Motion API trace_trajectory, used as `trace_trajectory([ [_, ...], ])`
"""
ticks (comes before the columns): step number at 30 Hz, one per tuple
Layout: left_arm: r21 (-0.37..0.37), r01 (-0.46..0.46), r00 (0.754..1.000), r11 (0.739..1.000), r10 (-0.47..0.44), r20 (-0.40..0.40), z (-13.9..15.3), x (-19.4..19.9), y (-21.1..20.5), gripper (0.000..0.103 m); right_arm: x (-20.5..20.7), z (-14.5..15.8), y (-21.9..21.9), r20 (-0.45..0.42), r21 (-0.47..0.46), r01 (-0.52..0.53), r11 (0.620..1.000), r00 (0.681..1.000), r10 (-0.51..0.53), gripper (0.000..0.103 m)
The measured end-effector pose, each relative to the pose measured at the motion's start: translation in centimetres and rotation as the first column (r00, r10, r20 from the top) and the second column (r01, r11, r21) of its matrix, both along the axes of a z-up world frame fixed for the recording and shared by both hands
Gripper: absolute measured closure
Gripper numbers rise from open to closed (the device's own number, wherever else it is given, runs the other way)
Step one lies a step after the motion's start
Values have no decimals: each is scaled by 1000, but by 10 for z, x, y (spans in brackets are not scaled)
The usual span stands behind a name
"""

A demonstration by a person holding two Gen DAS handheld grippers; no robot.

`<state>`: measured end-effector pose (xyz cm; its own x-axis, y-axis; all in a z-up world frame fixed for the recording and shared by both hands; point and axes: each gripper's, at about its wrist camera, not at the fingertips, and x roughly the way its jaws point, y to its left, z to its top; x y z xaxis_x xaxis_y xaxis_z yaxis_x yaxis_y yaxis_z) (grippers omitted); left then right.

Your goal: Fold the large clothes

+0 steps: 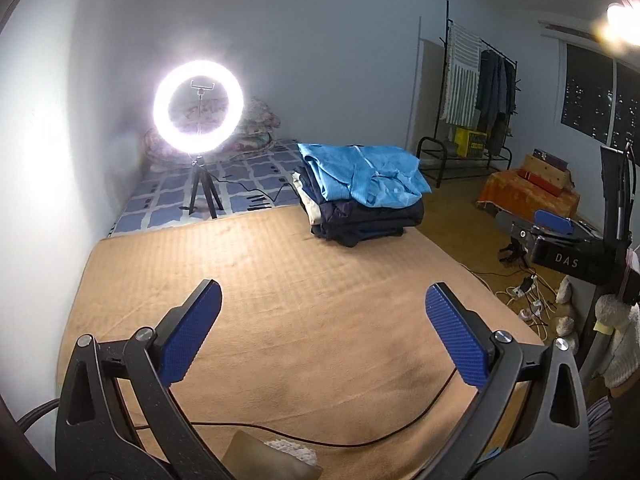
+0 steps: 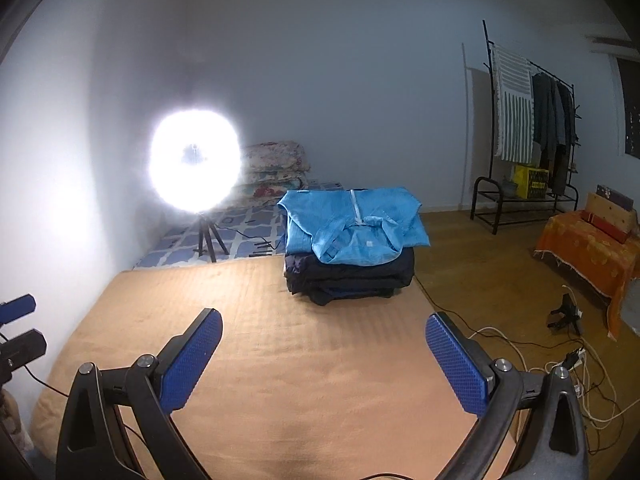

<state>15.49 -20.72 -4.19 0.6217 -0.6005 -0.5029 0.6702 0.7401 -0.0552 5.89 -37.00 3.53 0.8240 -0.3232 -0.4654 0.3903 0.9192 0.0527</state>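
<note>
1. Two claws are seen, each held above a tan blanket that is spread over the bed.
2. The left claw is spread wide, its blue ribbed pads well apart, and nothing is gripped between them.
3. The right claw is likewise opened wide and nothing is held by it; it is also glimpsed at the right edge of the left wrist view, beside a black body marked "DAS".
4. A stack of folded clothes is placed at the far right side of the blanket, well apart from both claws.
5. The stack is topped by a light blue zip garment, under which dark navy pieces are piled; a pale layer is seen at the stack's left edge in the left wrist view.
6. A lit ring light on a small tripod is stood on the blue patterned sheet beyond the blanket, with floral pillows stacked behind it.
7. A black cable is laid across the blanket's near edge.
8. A clothes rack with hung garments is stood against the far wall, and white cords are strewn on the floor.
</note>
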Motion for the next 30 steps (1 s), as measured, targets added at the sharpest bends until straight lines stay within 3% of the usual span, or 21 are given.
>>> trace_trajectory([
  [30, 20, -30, 1000, 999, 30, -7, -13, 1, 9, 0, 2, -11, 9, -17, -19, 14, 1000, 1000, -15, 0],
])
